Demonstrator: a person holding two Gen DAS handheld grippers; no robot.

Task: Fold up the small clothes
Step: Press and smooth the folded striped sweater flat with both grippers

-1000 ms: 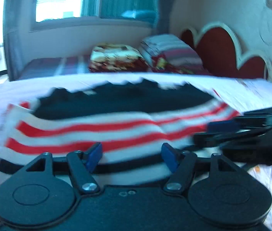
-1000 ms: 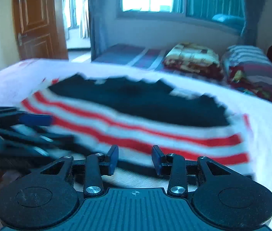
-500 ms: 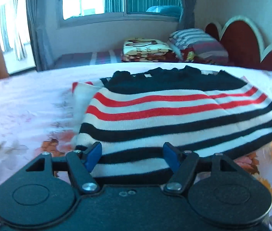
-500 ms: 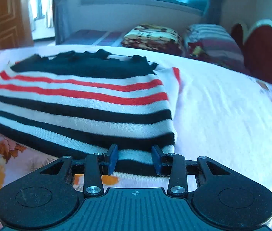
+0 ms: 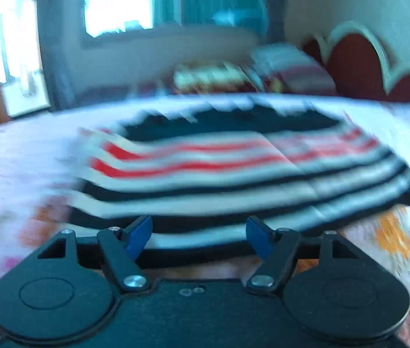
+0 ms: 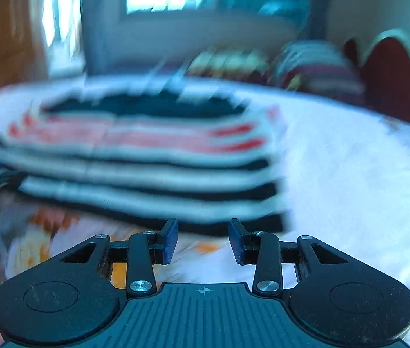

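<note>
Striped sweater (image 5: 234, 179) lies folded on the bed (image 6: 350, 174), black band at the far edge, red stripes mid, black-and-white stripes nearest. Both views motion-blurred. Left gripper (image 5: 199, 233): jaws opening, set wide, nothing between them; the sweater's near hem sits just beyond the tips. Right gripper (image 6: 203, 240): jaws at a moderate gap, empty, over the floral sheet just short of the sweater's near right corner. Pillows (image 6: 318, 66), probably two, lie against the headboard (image 5: 358, 63).
</note>
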